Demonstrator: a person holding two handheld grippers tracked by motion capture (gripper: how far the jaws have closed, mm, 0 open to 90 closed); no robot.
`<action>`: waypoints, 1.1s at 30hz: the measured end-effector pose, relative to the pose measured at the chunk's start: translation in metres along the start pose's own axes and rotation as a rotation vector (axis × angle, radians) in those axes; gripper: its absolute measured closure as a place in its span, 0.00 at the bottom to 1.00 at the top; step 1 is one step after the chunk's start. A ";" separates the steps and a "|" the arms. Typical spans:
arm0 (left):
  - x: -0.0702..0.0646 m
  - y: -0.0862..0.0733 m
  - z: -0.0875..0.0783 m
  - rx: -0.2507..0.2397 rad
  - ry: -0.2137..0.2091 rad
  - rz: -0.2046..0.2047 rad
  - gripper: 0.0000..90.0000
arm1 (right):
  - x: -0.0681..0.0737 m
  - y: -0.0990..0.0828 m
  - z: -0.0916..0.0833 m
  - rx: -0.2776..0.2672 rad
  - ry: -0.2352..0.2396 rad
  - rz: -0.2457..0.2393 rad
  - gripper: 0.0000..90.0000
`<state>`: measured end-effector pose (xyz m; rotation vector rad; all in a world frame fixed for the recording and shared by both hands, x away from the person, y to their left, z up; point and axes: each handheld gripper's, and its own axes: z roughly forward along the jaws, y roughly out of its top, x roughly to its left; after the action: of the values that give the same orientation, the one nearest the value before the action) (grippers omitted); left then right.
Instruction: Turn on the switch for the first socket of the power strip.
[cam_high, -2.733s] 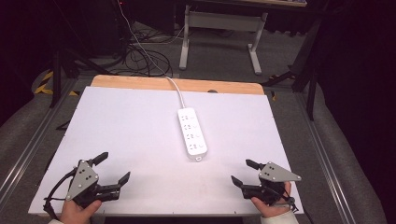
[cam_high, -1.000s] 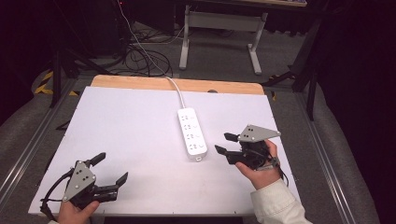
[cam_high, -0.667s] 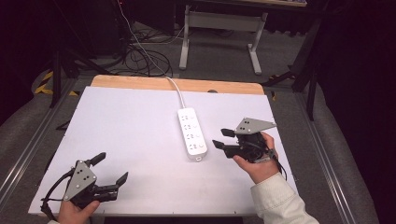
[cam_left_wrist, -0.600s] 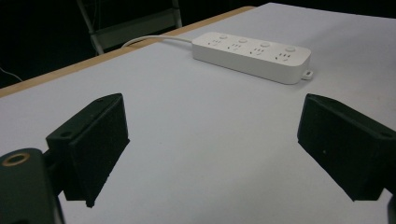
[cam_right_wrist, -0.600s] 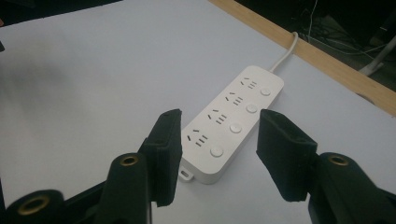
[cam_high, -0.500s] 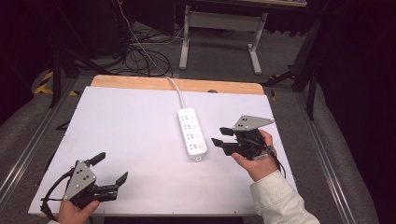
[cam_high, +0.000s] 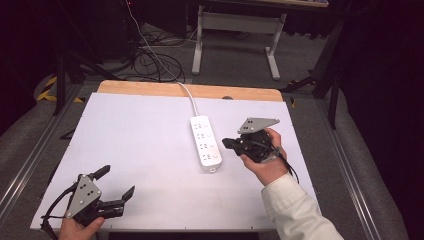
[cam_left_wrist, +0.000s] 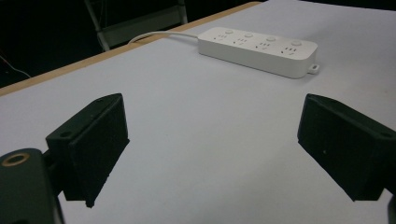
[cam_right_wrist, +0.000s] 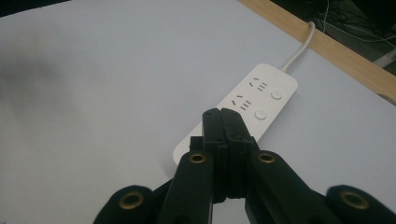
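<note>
A white power strip (cam_high: 205, 141) lies near the middle of the white table, its cord running off the far edge. My right gripper (cam_high: 226, 144) hovers just to its right, tips pointing at it. Its jaws have just been closing and now meet with nothing between them. In the right gripper view the closed tips (cam_right_wrist: 221, 114) hang over the strip (cam_right_wrist: 261, 100), near its switch buttons. My left gripper (cam_high: 116, 185) rests at the near left corner, open and empty. Its two pads (cam_left_wrist: 91, 140) stand wide apart over bare table, with the strip (cam_left_wrist: 259, 50) far ahead.
The white tabletop (cam_high: 135, 135) has a wooden strip along its far edge (cam_high: 150, 89). Beyond it, cables (cam_high: 150, 60) lie on the floor beside a grey desk frame (cam_high: 235, 25). Metal rails run along both sides of the table.
My right gripper moved from the near right edge up and left to the power strip, and its jaws went from apart to closed. The left gripper stayed put.
</note>
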<state>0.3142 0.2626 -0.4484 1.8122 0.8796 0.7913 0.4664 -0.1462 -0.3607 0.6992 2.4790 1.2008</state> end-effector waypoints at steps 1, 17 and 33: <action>0.000 -0.001 -0.001 -0.001 0.003 -0.006 0.10 | -0.001 0.002 0.003 0.001 0.000 0.004 1.00; 0.000 -0.003 -0.006 0.001 0.020 -0.013 0.10 | -0.025 0.028 0.063 0.000 -0.027 0.092 1.00; 0.000 -0.001 -0.004 -0.004 0.012 -0.004 0.10 | -0.042 0.024 0.094 -0.022 -0.070 0.165 1.00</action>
<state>0.3106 0.2651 -0.4483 1.8031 0.8885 0.8023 0.5519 -0.0955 -0.3957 0.9388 2.3858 1.2351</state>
